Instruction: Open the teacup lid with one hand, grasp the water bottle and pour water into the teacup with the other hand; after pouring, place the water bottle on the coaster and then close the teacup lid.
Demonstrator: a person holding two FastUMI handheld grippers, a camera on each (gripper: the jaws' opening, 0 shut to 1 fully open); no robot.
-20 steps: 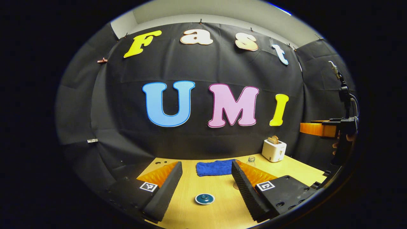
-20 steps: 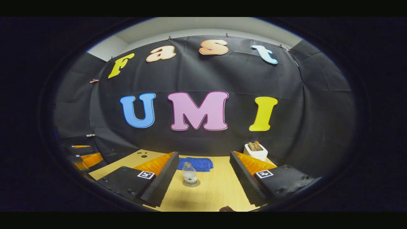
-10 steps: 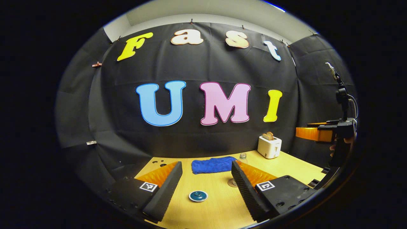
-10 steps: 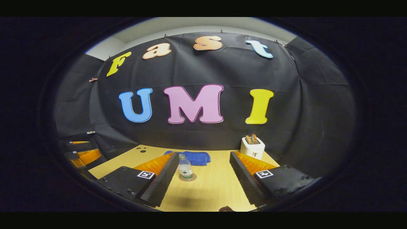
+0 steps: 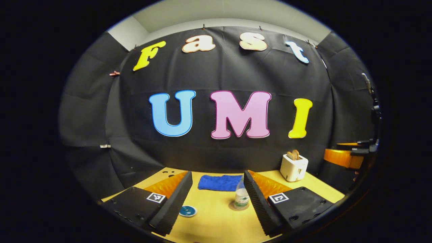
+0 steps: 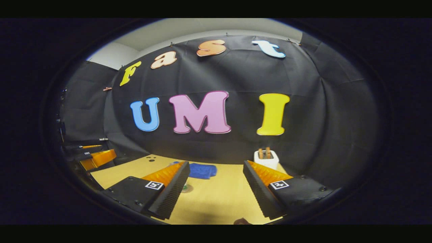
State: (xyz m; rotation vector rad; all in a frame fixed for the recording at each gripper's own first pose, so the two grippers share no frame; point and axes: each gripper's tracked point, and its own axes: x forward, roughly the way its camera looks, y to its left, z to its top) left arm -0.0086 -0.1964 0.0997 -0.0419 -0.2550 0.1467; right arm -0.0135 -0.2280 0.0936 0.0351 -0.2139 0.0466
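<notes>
Nearest to us in the left gripper view, the left gripper (image 5: 217,199) stands with its jaws spread wide and nothing between them, held above the wooden table (image 5: 212,222). Just inside its left finger lies the teal teacup lid (image 5: 187,211), partly hidden by that finger, and whether it sits on the cup or flat on the table we cannot tell, since no cup body shows beneath it. A little farther, close by the right finger, the water bottle (image 5: 241,197) stands upright on the round coaster (image 5: 236,206), apparently uncapped. In the right gripper view, the right gripper (image 6: 216,189) is likewise wide apart and empty, and a glimpse of the coaster (image 6: 186,188) peeks out beside its left finger. Beyond these we see a folded blue cloth (image 5: 219,182) toward the back of the table, and the white toaster (image 5: 294,167) at the far right corner. From how things lie, we judge the bottle step to be either finished or not yet begun: the bottle rests on its coaster and neither gripper holds anything. If the pouring is done, what may remain is settling the lid on the teacup, though the pictures do not let us decide.
</notes>
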